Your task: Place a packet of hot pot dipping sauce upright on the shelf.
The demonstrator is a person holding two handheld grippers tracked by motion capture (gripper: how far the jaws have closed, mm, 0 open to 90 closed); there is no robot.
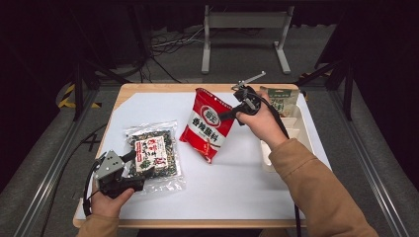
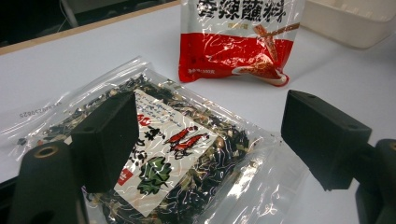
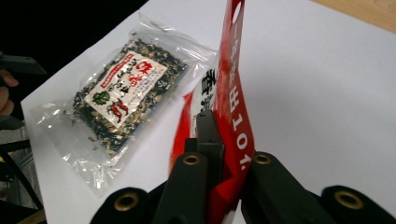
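white table (image 1: 257, 187) | right gripper (image 1: 232, 114) clamps red packet (image 1: 206, 126) (lifted); left gripper (image 1: 132, 157) fingers wide apart

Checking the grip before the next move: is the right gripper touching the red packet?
Touching. In the right gripper view the right gripper has its jaws shut on the top edge of the red packet, with no gap between jaw and foil.

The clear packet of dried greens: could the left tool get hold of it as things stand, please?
Probably yes. The left tool is open right over the clear packet, nothing lies between them, and the red packet is held off to one side by the right tool.
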